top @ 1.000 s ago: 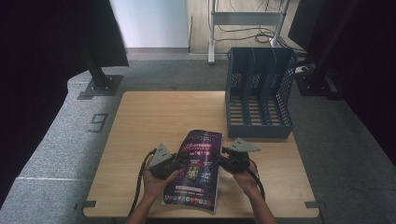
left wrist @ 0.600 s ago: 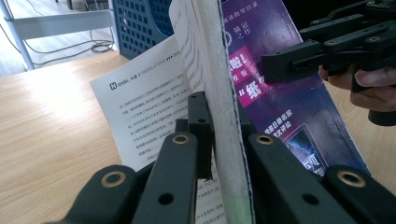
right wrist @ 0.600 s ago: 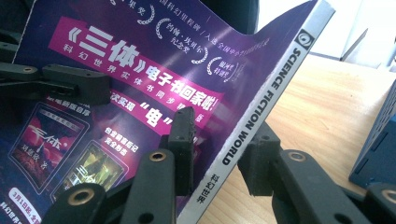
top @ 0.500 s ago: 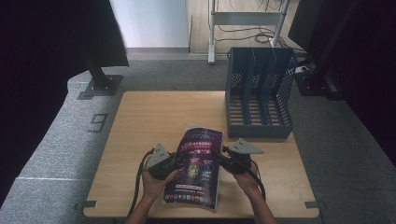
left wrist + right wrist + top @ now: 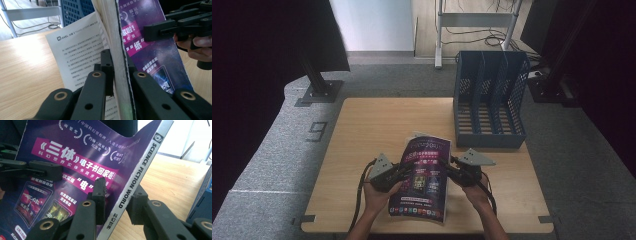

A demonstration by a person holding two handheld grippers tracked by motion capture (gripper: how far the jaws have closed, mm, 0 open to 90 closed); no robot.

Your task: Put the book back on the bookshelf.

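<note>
Your left gripper is clamped on the open edge of the magazine; in the left gripper view its two black jaws press the thick block of white pages from both sides, while one loose printed page hangs free on the outside of the jaw. Your right gripper is at the spine side; its jaws have just been closing, and in the right gripper view they stand on both sides of the grey spine, one on the cover and one behind, though I cannot tell if the pads already press on it.

The magazine is held between your two hands, above the near middle of the table, with its far end raised; the cover is dark purple with a pink band and white Chinese letters, and the spine reads "SCIENCE FICTION WORLD"; the upper corner of the cover bends a little.

Beyond it, on the far right part of the table, stands the blue file rack with its upright compartments; it is near the top of the magazine but apart from it. Between the magazine and the rack the wood is bare. On the grey floor at the left a number mark is visible.
</note>
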